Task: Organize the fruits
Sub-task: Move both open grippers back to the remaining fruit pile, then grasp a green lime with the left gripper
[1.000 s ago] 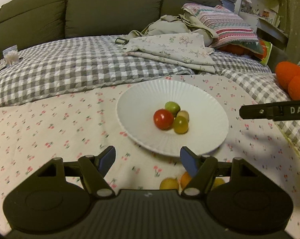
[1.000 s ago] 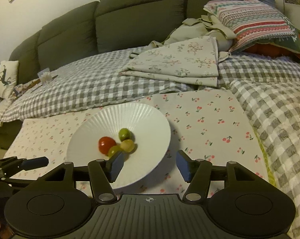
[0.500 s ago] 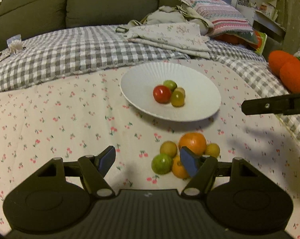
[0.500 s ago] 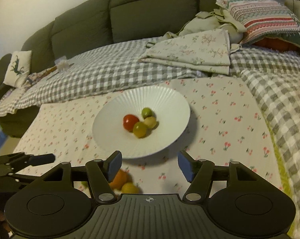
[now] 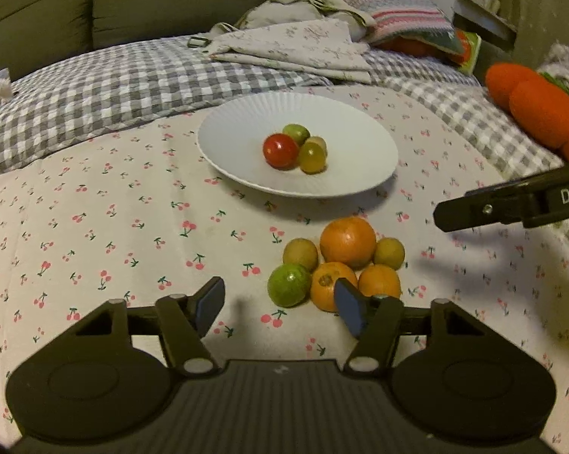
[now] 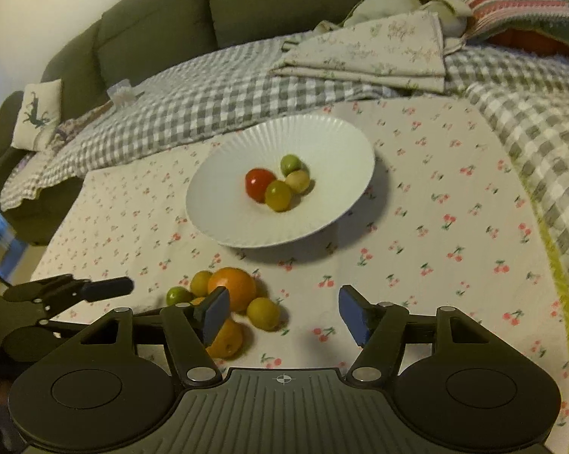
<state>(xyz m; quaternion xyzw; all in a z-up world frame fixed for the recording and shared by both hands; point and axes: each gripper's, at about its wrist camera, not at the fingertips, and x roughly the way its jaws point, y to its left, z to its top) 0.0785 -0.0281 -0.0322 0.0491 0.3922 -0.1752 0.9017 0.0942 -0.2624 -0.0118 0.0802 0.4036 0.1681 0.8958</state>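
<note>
— Since the earlier frame, what has moved?

— Both views have pulled back: the loose fruit on the cloth, first mostly hidden behind the left tool (image 5: 278, 304), now shows whole, and the plate sits further off.

— How does that left tool stand?

— Its jaws are closing with nothing between the pads. The green fruit (image 5: 289, 284) lies just beyond the gap, and the right-hand pad covers the edge of a small orange (image 5: 329, 285).

— And the right tool (image 6: 284, 314)?

— Jaws spread and opening, only cherry-print cloth (image 6: 428, 227) between them. A yellow fruit (image 6: 262, 313) lies just inside its left pad, which overlaps another small orange (image 6: 227, 340).

— Further out?

— The big orange (image 5: 348, 241) sits in the middle of the cluster, flanked by two more yellowish fruits. Beyond it, the white plate (image 5: 360, 143) holds a red tomato (image 5: 280, 150) touching three greenish-yellow ones. Behind that: a checked blanket (image 5: 95, 90), then the sofa.
</note>
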